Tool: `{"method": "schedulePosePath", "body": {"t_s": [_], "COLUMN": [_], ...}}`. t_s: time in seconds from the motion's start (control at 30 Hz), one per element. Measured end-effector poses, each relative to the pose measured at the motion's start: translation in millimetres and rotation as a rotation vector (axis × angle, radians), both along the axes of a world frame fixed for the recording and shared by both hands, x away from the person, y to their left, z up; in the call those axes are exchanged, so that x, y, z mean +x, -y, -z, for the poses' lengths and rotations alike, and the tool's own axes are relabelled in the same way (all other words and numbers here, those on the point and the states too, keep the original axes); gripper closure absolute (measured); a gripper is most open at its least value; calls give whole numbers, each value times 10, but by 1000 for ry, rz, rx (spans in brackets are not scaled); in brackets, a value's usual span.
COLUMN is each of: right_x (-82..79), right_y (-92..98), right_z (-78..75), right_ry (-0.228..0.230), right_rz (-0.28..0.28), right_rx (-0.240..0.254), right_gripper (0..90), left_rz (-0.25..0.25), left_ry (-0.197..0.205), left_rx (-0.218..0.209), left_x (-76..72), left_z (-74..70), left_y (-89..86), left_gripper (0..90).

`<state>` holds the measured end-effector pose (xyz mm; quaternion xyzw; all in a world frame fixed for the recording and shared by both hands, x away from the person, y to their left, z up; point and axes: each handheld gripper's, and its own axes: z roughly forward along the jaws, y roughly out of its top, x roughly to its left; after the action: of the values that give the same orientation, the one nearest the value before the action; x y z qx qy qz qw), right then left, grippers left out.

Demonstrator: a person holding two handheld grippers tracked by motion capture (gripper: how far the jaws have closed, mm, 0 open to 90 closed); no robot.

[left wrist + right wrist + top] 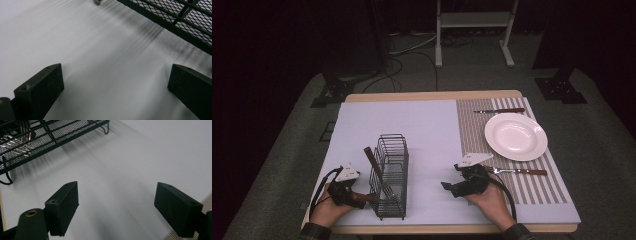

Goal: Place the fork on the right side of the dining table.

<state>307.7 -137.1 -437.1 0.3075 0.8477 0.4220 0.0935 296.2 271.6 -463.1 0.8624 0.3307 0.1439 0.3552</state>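
Observation:
A black wire basket (pixel 390 175) stands on the pale sheet at the front left, with a brown-handled fork (pixel 379 173) leaning inside it, tines down. My left gripper (pixel 360 198) rests just left of the basket, jaws wide open over bare sheet (pixel 115 82), the basket's mesh (pixel 185 22) to its upper right. My right gripper (pixel 447 187) lies to the right of the basket, also open with nothing between its fingers (pixel 116 207); the basket (pixel 37 140) and the fork tines (pixel 17 148) sit to its upper left.
A striped placemat (pixel 472 135) at the right carries a white plate (pixel 515 136), a brown-handled knife (pixel 499 110) beyond it and a brown-handled fork (pixel 514 171) in front of it. The table's front edge (pixel 452 229) runs just below both hands.

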Motion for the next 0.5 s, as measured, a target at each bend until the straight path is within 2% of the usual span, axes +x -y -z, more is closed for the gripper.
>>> {"method": "schedulePosePath", "body": {"t_s": [0.1, 0.33, 0.5], "right_x": [27, 76, 91], "right_y": [-148, -321, -446], "right_z": [59, 148, 230], "right_ry": [-6, -23, -14], "right_rz": [-18, -39, -56], "right_rx": [-19, -21, -43], "right_gripper": [183, 183, 181], "left_rz": [0, 0, 0], "left_ry": [0, 0, 0], "left_rx": [0, 0, 0], "left_x": [0, 0, 0], "left_z": [0, 0, 0], "left_y": [0, 0, 0], "left_gripper": [0, 0, 0]}}
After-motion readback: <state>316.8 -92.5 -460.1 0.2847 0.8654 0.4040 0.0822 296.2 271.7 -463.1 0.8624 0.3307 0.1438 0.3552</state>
